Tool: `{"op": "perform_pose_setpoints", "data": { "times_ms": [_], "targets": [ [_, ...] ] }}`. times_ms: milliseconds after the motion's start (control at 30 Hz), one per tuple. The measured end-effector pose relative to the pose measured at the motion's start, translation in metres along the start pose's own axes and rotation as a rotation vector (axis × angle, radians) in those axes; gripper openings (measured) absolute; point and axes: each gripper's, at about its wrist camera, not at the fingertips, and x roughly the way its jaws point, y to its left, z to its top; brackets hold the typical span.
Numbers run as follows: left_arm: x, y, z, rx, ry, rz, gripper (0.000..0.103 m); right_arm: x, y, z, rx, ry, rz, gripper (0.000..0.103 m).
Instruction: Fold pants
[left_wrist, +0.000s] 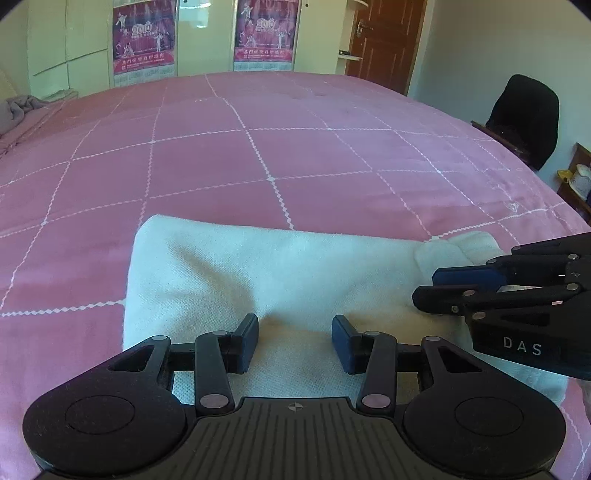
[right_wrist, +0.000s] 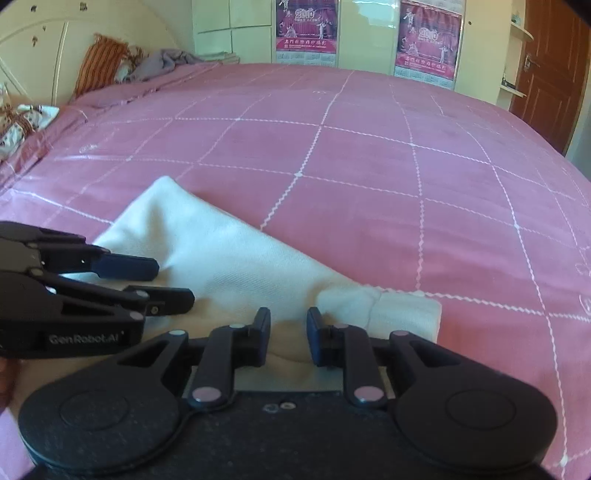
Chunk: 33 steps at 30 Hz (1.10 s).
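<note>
White pants (left_wrist: 295, 266) lie folded into a wide band on the pink bedspread, close to its near edge. My left gripper (left_wrist: 295, 332) hovers over the near part of the cloth with its jaws apart; fabric shows in the gap and the pads do not press on it. My right gripper (left_wrist: 424, 288) reaches in from the right over the ribbed end (left_wrist: 465, 243) of the pants. In the right wrist view the pants (right_wrist: 221, 251) run diagonally. The right gripper (right_wrist: 289, 328) stands narrowly open above a cream fold, and the left gripper (right_wrist: 173, 282) comes in from the left.
The pink checked bedspread (left_wrist: 258, 147) stretches far beyond the pants. A striped pillow (right_wrist: 103, 62) and a grey blanket (right_wrist: 162, 61) lie at the headboard. A black chair (left_wrist: 524, 114) stands right of the bed, a brown door (left_wrist: 384, 40) behind it.
</note>
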Motion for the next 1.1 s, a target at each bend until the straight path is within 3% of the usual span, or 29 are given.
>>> {"op": "perform_pose_setpoints", "data": {
  "times_ms": [133,267,367,433,467,600,767,833,867,900,967,1033,1100],
  "targets": [
    [-0.026,-0.006,-0.003,0.018,-0.034,0.012,0.045,-0.020,0.005,-0.005,-0.010,-0.022,-0.014,0.023],
    [-0.050,-0.012,-0.008,0.042,-0.079,0.018,0.045,-0.048,0.010,-0.008,-0.003,-0.102,-0.008,0.024],
    [-0.042,-0.013,-0.013,0.041,-0.037,0.018,0.049,-0.053,0.012,-0.012,0.010,-0.120,0.002,0.026],
    [-0.023,-0.013,-0.022,0.053,0.042,0.016,0.059,-0.033,0.011,-0.017,0.013,-0.029,-0.010,0.025],
    [-0.024,-0.013,-0.027,0.061,0.021,0.020,0.059,-0.017,0.010,-0.023,0.012,0.043,-0.010,0.025],
    [-0.052,-0.012,-0.030,0.041,-0.039,0.036,0.059,-0.023,0.012,-0.030,0.009,0.026,-0.003,0.025],
    [-0.101,-0.002,-0.056,0.025,-0.158,0.053,0.059,-0.078,0.009,-0.043,0.035,-0.110,0.014,0.027],
    [-0.097,0.003,-0.068,0.029,-0.108,0.073,0.059,-0.090,0.006,-0.054,0.051,-0.135,0.041,0.027],
    [-0.086,0.005,-0.073,0.042,-0.048,0.085,0.060,-0.087,0.005,-0.061,0.048,-0.119,0.045,0.027],
    [-0.081,0.006,-0.076,0.042,-0.048,0.086,0.061,-0.076,0.004,-0.068,0.037,-0.070,0.034,0.026],
    [-0.087,0.009,-0.073,0.011,-0.054,0.085,0.062,-0.064,0.005,-0.075,0.038,-0.063,0.031,0.026],
    [-0.104,0.009,-0.074,0.010,-0.112,0.099,0.062,-0.072,0.007,-0.067,0.058,-0.064,0.020,0.026],
    [-0.124,0.014,-0.082,0.006,-0.179,0.102,0.062,-0.095,0.003,-0.066,0.096,-0.158,0.060,0.027]
  ]
}}
